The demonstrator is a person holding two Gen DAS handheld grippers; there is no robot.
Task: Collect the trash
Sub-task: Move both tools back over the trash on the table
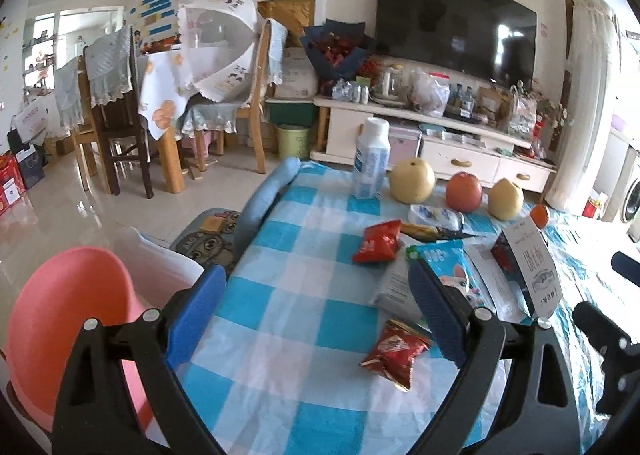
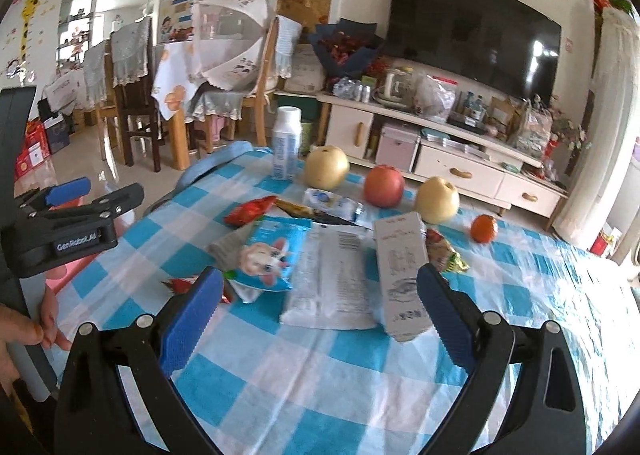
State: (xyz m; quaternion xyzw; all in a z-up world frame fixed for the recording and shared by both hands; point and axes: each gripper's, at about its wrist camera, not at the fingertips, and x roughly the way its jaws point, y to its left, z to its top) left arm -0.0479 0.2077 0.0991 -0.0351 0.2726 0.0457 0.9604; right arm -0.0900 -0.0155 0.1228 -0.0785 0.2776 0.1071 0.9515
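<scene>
On the blue-checked tablecloth, in the left wrist view, the left gripper hangs with its blue-padded fingers spread wide and nothing between them. A crumpled red snack wrapper lies at four o'clock from its centre, just inside the right finger. A second red wrapper lies at one o'clock, near a blue cartoon packet and an upright white box. The table edge runs close along the left finger; beyond it at eight o'clock sits a pink bin. Bare cloth fills the middle. The right finger covers part of the blue packet.

In the right wrist view the right gripper is likewise wide open and empty. The blue cartoon packet lies at eleven o'clock, a white printed bag at twelve, the white box touching the right finger at one. Fruit and a white bottle stand farther back. Open cloth lies below the fingers. At nine o'clock the left gripper is out over the table's edge, held by a hand cut off by the frame. Print on the box is too blurred to read.
</scene>
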